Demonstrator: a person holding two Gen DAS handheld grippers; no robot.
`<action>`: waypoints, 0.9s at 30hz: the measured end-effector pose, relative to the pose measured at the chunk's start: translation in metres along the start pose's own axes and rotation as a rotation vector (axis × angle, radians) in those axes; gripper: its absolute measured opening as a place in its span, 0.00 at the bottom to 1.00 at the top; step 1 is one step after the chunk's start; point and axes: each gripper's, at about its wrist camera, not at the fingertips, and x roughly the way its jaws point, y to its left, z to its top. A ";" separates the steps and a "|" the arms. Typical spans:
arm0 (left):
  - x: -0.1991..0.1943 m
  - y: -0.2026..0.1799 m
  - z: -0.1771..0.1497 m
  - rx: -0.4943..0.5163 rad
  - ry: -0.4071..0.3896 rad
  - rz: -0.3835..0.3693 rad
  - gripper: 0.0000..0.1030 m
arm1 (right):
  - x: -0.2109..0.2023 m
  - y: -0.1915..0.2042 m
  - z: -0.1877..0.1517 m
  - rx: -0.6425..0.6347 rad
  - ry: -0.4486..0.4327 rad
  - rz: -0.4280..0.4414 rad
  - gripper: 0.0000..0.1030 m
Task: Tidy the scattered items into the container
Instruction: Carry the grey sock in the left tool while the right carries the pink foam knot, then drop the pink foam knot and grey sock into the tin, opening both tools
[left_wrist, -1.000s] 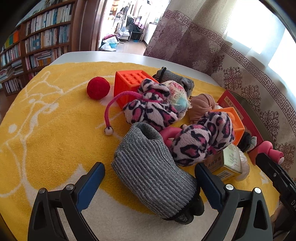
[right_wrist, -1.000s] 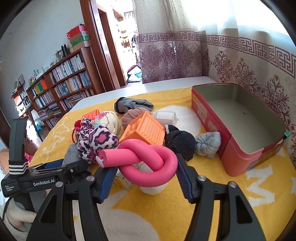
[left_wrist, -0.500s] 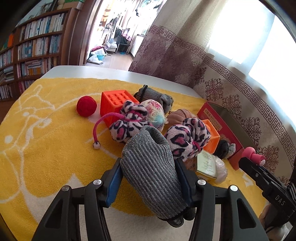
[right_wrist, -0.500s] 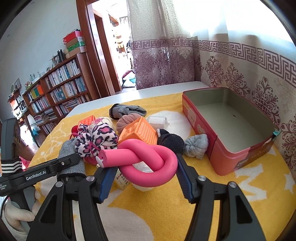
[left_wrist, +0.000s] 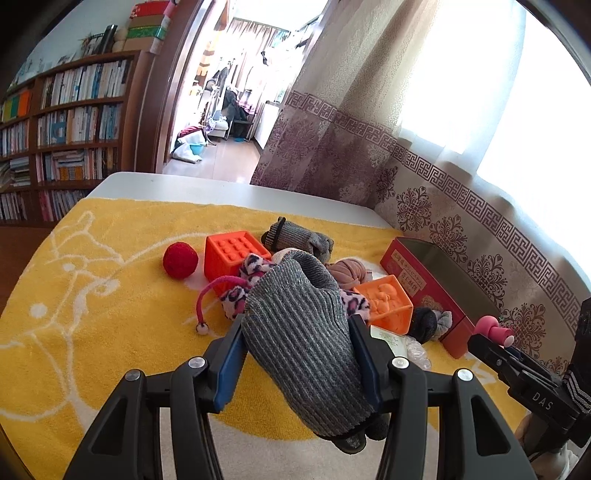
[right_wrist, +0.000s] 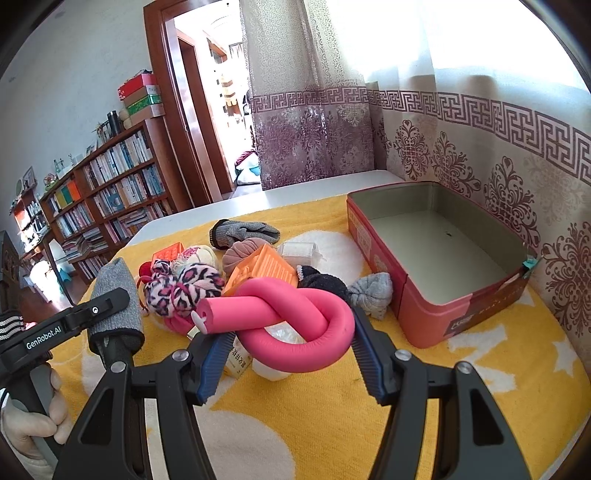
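Observation:
My left gripper (left_wrist: 295, 325) is shut on a grey ribbed knitted glove (left_wrist: 303, 354) and holds it just above the yellow towel; the glove's dark cuff hangs toward the camera. The glove (right_wrist: 114, 291) also appears at the left of the right wrist view, in front of the toy pile. A knotted pink foam tube (right_wrist: 295, 306) sits between the pads of my right gripper (right_wrist: 288, 328), which is shut on it above the towel. The open red tin (right_wrist: 436, 317) stands to the right by the curtain, with nothing in it. The tin's near wall (left_wrist: 406, 266) shows at the right of the left wrist view.
On the yellow towel (right_wrist: 369, 406) lie a leopard plush (right_wrist: 184, 284), an orange block (right_wrist: 266, 269), a red-orange cube (left_wrist: 232, 254), a red ball (left_wrist: 180, 259), another grey glove (right_wrist: 243, 232), a brown bundle (right_wrist: 240, 254), dark and grey socks (right_wrist: 373, 291) and a clear box (right_wrist: 299, 251).
The left gripper's jaws closed from wide open onto the grey glove and lifted it off the towel. The right gripper kept its hold on the pink tube and drifted only slightly.

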 end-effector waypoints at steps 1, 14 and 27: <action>-0.002 0.000 0.002 0.000 -0.005 0.005 0.54 | -0.002 -0.002 0.001 0.004 -0.004 -0.001 0.64; -0.009 -0.023 0.002 0.030 0.016 0.001 0.53 | -0.017 -0.022 0.001 0.058 -0.041 0.010 0.64; 0.006 -0.086 0.000 0.149 0.060 -0.027 0.54 | -0.037 -0.065 0.003 0.132 -0.088 -0.017 0.64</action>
